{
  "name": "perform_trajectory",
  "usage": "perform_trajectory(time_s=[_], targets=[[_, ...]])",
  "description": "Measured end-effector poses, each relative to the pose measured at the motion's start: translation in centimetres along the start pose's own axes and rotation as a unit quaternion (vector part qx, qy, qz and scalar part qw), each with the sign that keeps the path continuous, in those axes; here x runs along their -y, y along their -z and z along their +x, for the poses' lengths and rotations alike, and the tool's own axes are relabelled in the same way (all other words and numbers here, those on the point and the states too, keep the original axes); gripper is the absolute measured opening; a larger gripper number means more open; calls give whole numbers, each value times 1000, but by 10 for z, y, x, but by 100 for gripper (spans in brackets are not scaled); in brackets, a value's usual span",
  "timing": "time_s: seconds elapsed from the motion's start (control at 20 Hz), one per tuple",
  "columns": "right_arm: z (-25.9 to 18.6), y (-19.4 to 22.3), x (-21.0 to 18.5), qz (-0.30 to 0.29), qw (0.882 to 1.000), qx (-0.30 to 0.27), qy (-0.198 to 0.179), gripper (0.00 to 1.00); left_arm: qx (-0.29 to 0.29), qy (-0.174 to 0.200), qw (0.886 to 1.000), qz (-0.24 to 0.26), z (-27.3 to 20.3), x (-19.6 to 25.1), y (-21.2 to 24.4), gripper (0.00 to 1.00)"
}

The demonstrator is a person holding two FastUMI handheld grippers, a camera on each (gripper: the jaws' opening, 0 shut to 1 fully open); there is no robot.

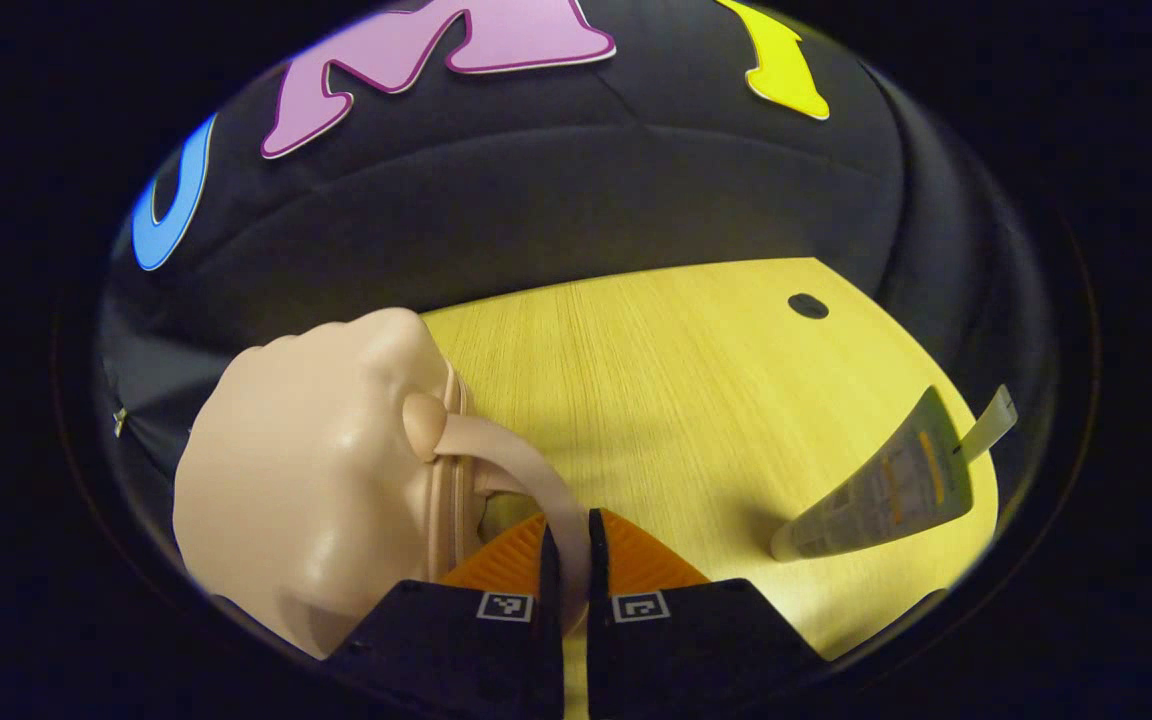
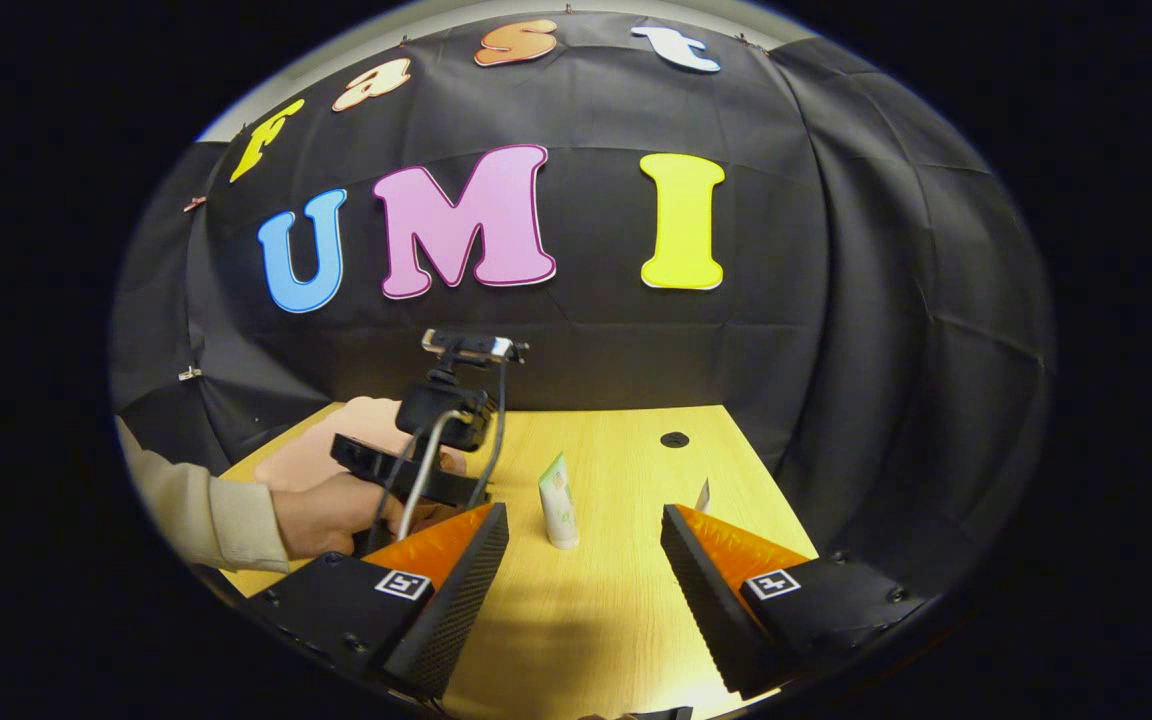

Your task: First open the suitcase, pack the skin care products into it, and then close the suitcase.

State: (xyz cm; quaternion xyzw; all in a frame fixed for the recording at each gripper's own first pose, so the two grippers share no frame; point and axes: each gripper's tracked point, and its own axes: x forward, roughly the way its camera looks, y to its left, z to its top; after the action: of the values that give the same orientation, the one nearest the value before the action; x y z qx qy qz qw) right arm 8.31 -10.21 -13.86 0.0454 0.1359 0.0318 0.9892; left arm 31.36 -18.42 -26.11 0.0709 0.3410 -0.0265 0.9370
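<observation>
On the pale wooden table lies the smooth beige hard-shell suitcase. The left gripper is clamped on its curved handle. The right gripper hovers with fingers apart, right of the suitcase, facing an upright skincare tube.

Glossy smooth plastic suitcase on a matt wood-grain table.

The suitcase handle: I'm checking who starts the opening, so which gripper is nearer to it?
Left. The left gripper is shut on the suitcase handle. The right gripper hangs open apart from it, facing the skin care tube on the table.
</observation>
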Motion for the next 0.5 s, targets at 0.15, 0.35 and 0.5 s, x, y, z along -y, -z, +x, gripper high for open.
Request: perform_trajectory(time_s=[0.15, 0.35, 0.5], targets=[[10, 1, 6, -2, 1000, 0, -2, 98, 22, 25, 998, -46, -34, -11, -32, 12], [22, -4, 6, 0, 1000, 0, -4, 98, 86, 27, 993, -80, -103, -66, -102, 12], [26, -12, 7, -8, 1000, 7, 5, 98, 111, 26, 989, -95, -148, -139, -138, 12]])
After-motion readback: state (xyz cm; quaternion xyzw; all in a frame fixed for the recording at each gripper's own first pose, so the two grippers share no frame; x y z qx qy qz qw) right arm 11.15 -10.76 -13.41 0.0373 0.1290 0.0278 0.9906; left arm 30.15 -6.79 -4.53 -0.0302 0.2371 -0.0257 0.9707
